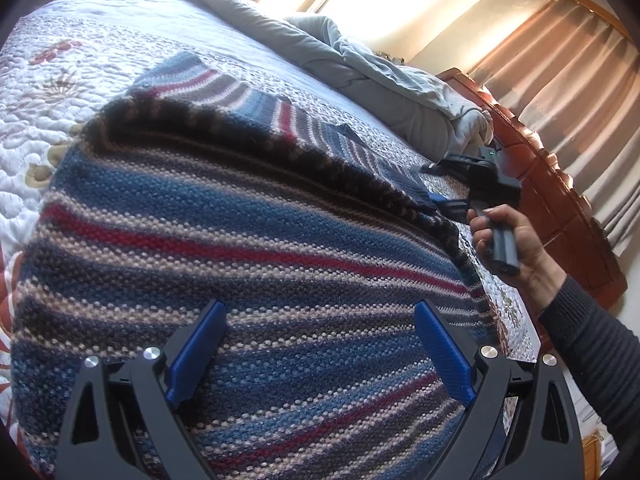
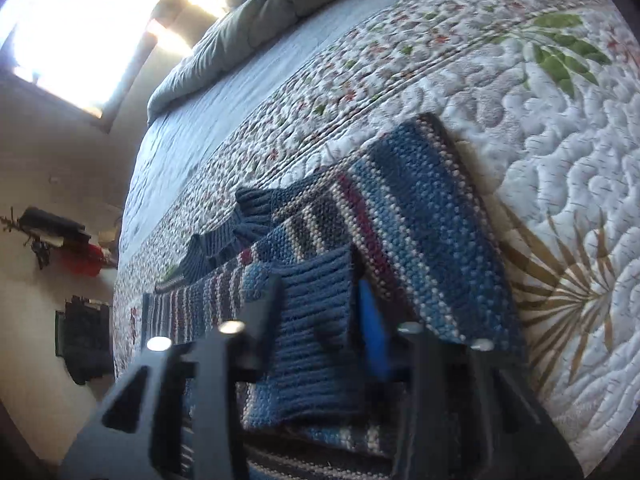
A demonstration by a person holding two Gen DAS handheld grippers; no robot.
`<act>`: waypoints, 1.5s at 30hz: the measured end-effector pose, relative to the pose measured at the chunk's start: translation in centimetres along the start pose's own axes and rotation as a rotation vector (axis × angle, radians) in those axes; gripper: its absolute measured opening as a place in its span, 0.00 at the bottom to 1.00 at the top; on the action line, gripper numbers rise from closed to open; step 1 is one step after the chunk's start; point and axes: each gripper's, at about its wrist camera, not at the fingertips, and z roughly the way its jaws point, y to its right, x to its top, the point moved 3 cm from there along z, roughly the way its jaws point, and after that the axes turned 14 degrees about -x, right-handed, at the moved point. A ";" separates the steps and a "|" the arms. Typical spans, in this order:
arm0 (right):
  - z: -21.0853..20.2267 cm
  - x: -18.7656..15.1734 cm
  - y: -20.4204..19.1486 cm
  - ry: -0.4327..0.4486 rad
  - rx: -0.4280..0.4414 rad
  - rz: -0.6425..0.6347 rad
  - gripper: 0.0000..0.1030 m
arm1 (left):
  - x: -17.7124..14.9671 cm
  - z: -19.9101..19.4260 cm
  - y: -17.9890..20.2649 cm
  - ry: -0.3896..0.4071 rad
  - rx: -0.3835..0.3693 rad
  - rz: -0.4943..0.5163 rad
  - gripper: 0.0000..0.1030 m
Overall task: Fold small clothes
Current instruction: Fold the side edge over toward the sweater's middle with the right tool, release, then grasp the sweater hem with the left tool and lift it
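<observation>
A striped knit sweater [image 1: 224, 240] in blue, red and beige lies spread on the quilted bed. My left gripper [image 1: 316, 344] is open just above its body, jaws wide apart and empty. In the right wrist view, my right gripper [image 2: 320, 312] has its jaws closed around the sweater's blue ribbed cuff [image 2: 316, 320], which sits between the fingers. A folded sleeve [image 2: 408, 232] lies beyond it on the sweater. The right gripper [image 1: 444, 200] also shows in the left wrist view at the sweater's far right edge, held by a hand.
The white floral quilt [image 2: 560, 168] covers the bed. A grey duvet [image 1: 360, 68] is bunched at the far side. A wooden headboard [image 1: 560, 208] and curtains stand to the right. Dark items hang on the wall [image 2: 84, 340].
</observation>
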 end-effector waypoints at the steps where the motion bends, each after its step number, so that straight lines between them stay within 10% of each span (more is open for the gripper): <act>1: -0.7 0.0 -0.5 0.053 -0.004 -0.036 0.08 | 0.0 0.0 0.0 0.000 0.000 -0.001 0.93; 4: -2.0 -0.2 -1.2 0.156 -0.019 -0.088 0.06 | -0.1 0.2 0.0 -0.003 0.003 0.012 0.94; 9: 1.3 -0.5 0.6 0.087 -0.078 -0.038 0.12 | -0.4 0.5 0.2 -0.012 0.020 0.042 0.96; 12: -1.3 -1.0 0.7 0.135 -0.041 -0.013 0.34 | -0.4 0.5 0.2 -0.015 0.020 0.044 0.96; 22: -1.2 -4.4 0.4 0.088 -0.019 -0.034 0.29 | -0.7 0.7 0.4 -0.013 0.029 0.068 0.96; 24: -3.2 -5.6 0.7 0.097 0.024 0.000 0.53 | -0.6 0.4 0.4 -0.011 0.026 0.059 0.96; 30: -11.8 -15.6 2.8 0.029 0.157 -0.079 0.82 | -1.6 -4.8 2.6 -0.027 0.061 -0.021 0.96; 38: -18.0 -32.9 13.6 -0.132 0.193 0.020 0.84 | -8.3 -18.3 1.5 0.025 0.073 -0.242 0.96; 45: -17.6 -38.0 18.9 -0.224 0.267 0.232 0.80 | -13.5 -17.5 0.2 -0.110 -0.113 -0.477 0.96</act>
